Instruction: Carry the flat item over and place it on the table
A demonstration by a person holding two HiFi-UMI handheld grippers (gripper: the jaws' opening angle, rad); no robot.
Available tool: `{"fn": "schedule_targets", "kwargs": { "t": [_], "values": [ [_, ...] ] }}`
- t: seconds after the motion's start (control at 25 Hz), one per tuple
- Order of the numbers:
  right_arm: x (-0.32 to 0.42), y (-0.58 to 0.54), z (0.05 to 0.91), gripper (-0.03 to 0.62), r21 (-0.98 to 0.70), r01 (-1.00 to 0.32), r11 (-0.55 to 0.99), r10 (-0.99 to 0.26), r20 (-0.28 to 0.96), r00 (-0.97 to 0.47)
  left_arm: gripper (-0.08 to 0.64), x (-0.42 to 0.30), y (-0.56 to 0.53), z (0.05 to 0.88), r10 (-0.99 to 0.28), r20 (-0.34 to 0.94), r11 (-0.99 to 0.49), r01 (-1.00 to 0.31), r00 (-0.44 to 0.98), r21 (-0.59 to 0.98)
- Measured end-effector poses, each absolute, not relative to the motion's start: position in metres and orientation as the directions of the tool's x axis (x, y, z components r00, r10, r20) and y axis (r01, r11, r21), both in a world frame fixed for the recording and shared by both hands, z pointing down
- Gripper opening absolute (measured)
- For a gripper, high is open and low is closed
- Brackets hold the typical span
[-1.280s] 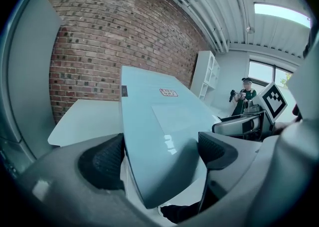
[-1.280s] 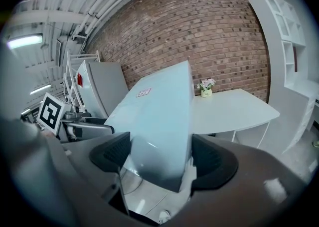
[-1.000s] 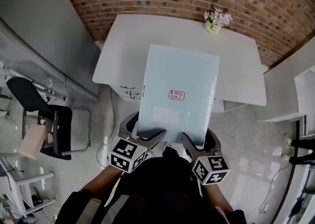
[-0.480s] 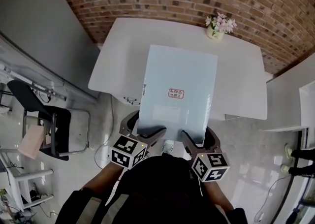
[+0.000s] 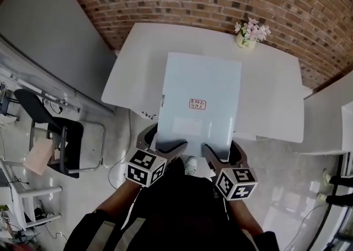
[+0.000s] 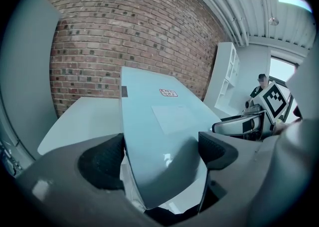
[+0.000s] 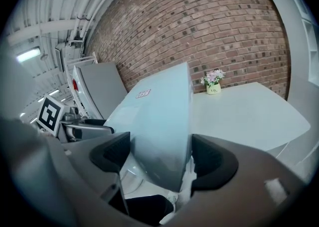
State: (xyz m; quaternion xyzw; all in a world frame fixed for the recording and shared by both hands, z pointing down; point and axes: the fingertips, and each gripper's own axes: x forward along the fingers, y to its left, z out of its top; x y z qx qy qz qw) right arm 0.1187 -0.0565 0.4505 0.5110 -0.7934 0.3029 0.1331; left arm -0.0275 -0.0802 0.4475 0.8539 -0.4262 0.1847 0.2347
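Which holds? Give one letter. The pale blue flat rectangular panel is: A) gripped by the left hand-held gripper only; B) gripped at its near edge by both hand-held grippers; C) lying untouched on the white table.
B: the left hand-held gripper and the right hand-held gripper each clamp the near edge of the pale blue flat rectangular panel, raised off the white table.

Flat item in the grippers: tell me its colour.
The flat item is pale icy blue, with a small red-and-white label; the head view shows it best.
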Motion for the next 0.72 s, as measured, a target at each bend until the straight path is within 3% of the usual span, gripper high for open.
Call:
{"fn": "schedule_targets", "kwargs": {
  "t": [0.72],
  "values": [
    [0.119, -0.130, 0.495, 0.390, -0.379, -0.907, 0.182, -0.679, 0.619, -0.395, 0.479, -0.026, -0.163, 0.495, -0.536, 0.585, -0.549, -0.778, 0.609, 0.307]
  ]
}}
